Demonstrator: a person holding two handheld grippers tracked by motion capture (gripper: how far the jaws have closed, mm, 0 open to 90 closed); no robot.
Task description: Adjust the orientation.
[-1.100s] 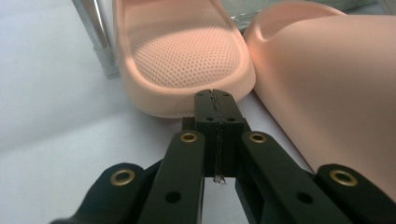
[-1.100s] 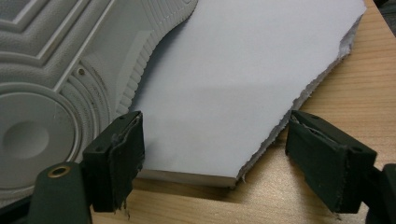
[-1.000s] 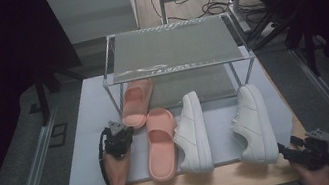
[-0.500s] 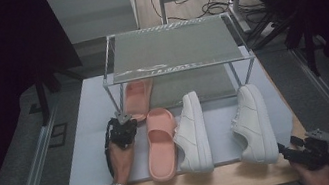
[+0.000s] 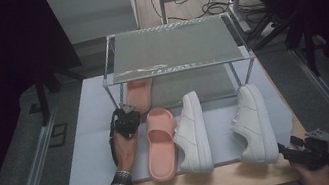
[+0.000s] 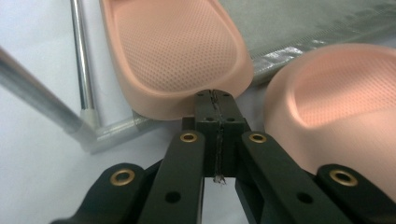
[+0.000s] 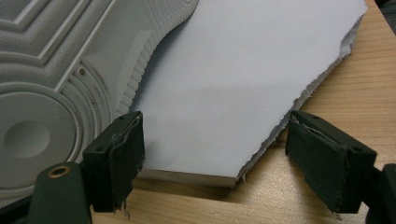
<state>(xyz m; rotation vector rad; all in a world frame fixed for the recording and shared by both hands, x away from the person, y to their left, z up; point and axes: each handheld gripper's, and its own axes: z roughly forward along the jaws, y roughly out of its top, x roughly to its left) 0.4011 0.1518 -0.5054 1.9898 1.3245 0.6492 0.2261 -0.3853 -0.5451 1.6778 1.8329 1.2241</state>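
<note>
Left gripper [image 6: 215,100] closed, empty, nosing the pink slide [image 6: 180,51] heel under the rack [image 5: 173,48]; light, flexible foam, pinching its rim looks best; right gripper [image 7: 215,154] idling wide open.

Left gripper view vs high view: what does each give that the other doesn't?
Left gripper view alone: the left gripper shut, its tips touching the heel rim of the rear pink slipper, plus that slipper's dotted footbed. High view alone: the two white sneakers, the rack's top shelf, and the right gripper at the table's near edge. Shared: both pink slippers, the rack's lower frame, and the pale mat.
</note>
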